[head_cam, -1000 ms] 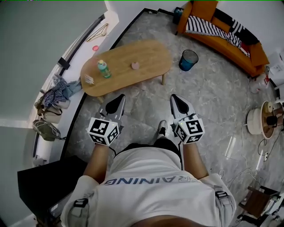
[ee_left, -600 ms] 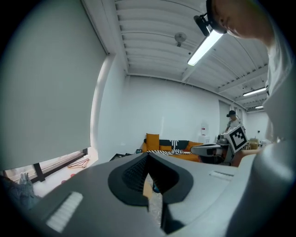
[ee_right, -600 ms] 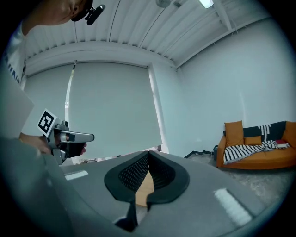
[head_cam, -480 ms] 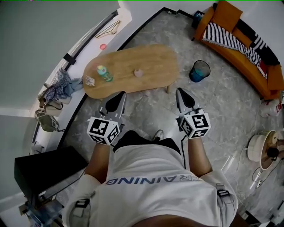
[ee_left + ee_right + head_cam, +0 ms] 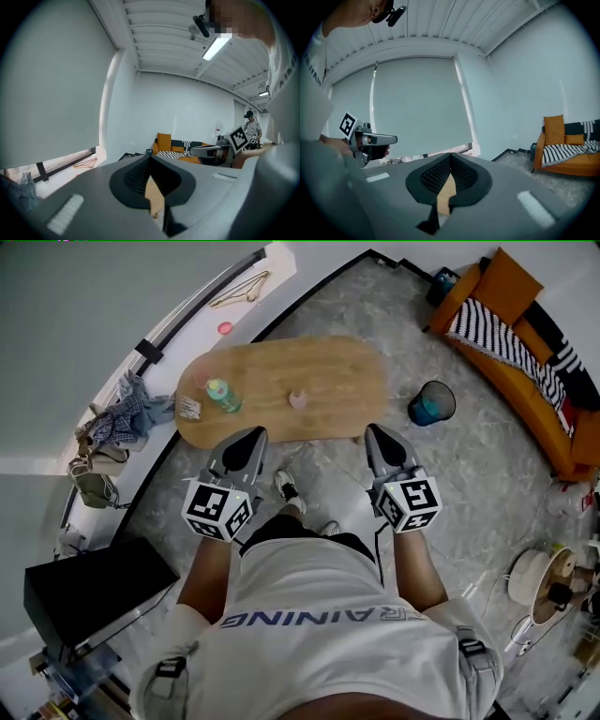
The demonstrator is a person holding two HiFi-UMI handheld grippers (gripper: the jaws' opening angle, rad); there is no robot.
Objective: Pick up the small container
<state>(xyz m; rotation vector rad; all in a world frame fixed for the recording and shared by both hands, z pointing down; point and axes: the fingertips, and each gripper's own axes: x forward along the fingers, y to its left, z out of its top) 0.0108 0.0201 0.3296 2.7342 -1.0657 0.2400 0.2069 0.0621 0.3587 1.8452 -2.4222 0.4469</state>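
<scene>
**Head view.** We see an oval wooden table (image 5: 328,367) on a marbled floor. The small container (image 5: 298,399), pink, stands near the table's middle, with a green bottle (image 5: 223,396) to its left. The left gripper (image 5: 254,434) and right gripper (image 5: 376,431) point toward the table's near edge. The container lies beyond and between their tips, touched by neither. A blue bin (image 5: 431,404) and an orange sofa (image 5: 525,357) stand to the right.

**Left gripper view.** We find the left gripper (image 5: 150,158) with its fingers closed tip to tip and nothing gripped; a sliver of the table's wood shows through the gap behind the tips. The right gripper (image 5: 199,150) and the sofa (image 5: 164,140) appear beyond.

**Right gripper view.** The right gripper (image 5: 450,155) likewise has its fingers pressed together and empty. The left gripper (image 5: 391,138) shows at left and the sofa (image 5: 567,154) at right. Neither gripper view shows the container.
</scene>
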